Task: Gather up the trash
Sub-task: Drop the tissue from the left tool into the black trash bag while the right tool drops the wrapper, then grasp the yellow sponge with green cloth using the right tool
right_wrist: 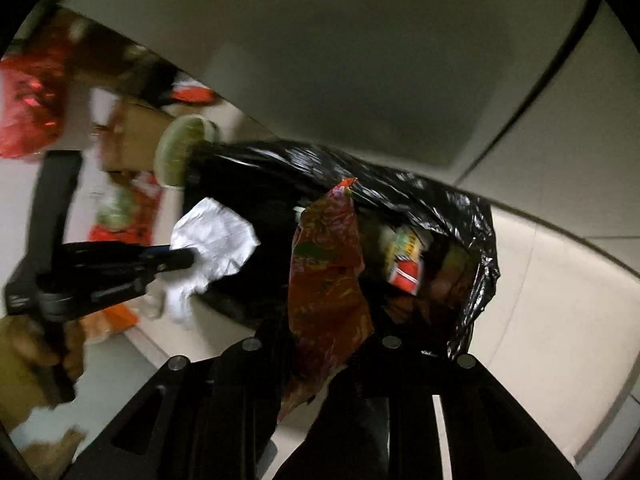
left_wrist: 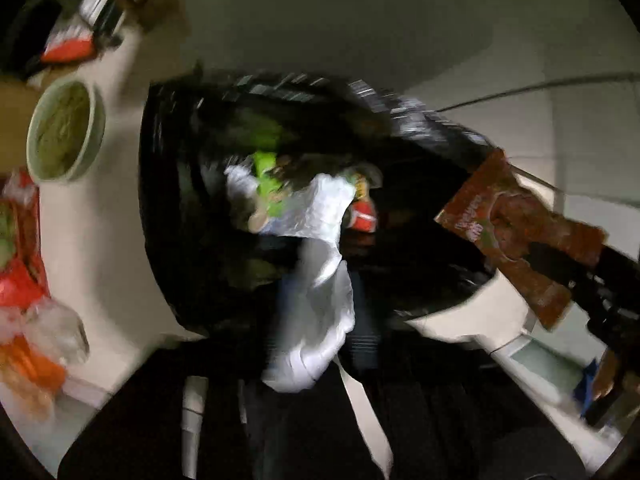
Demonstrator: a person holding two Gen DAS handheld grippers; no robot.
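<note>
Though blurred, red wrapper (right_wrist: 326, 276) print in right gripper (right_wrist: 320, 360) stays unreadable.

Pale floor (left_wrist: 120, 240) all around here, smooth and light, with a dark seam curving across it ahead of the right jaws. Sitting right on it, straight ahead of both sets of jaws, is the black trash bag (left_wrist: 180, 208), mouth gaping, crumpled wrappers inside. Just left of the bag, off to the left of the left jaws, a pale green bowl (left_wrist: 66, 130) with greenish contents. Nearer on that same side, red and orange wrappers (left_wrist: 24, 280) and a clear crumpled plastic piece (left_wrist: 60, 332), blurred. Past the bowl, a brown cardboard box (right_wrist: 136, 132); whether it touches the bowl, hard to tell.
</note>
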